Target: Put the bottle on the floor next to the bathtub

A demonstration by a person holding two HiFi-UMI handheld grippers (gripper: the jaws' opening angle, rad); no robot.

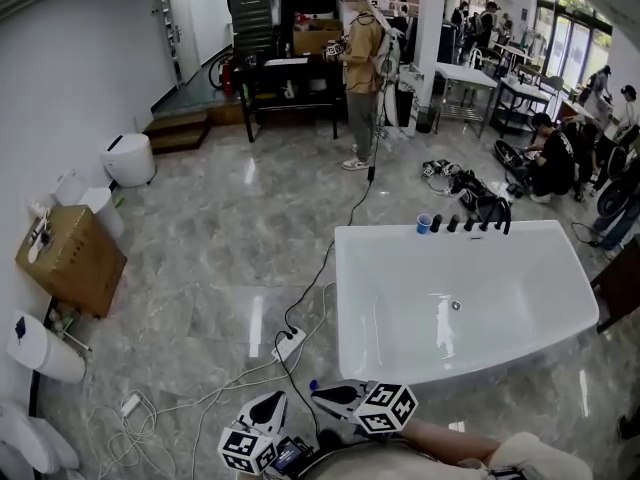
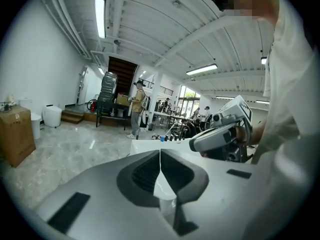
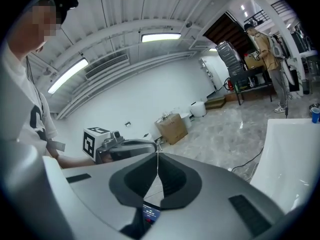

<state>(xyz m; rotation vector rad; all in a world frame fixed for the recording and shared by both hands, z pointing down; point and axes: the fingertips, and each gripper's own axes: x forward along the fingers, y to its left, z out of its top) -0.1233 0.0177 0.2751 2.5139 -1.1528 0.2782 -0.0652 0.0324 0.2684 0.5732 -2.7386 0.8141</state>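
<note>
The white bathtub stands on the grey marble floor at right of centre in the head view. Along its far rim stand a blue cup and several small dark bottles. Both grippers hang low at the bottom edge, in front of the tub's near left corner. My left gripper is shut with nothing between its jaws. My right gripper is also shut and empty. A small blue thing shows beside its tip; I cannot tell what it is. Neither gripper holds a bottle.
A white power strip and loose cables lie on the floor left of the tub. A cardboard box and white bins line the left wall. A person stands by a black table at the back; others sit at far right.
</note>
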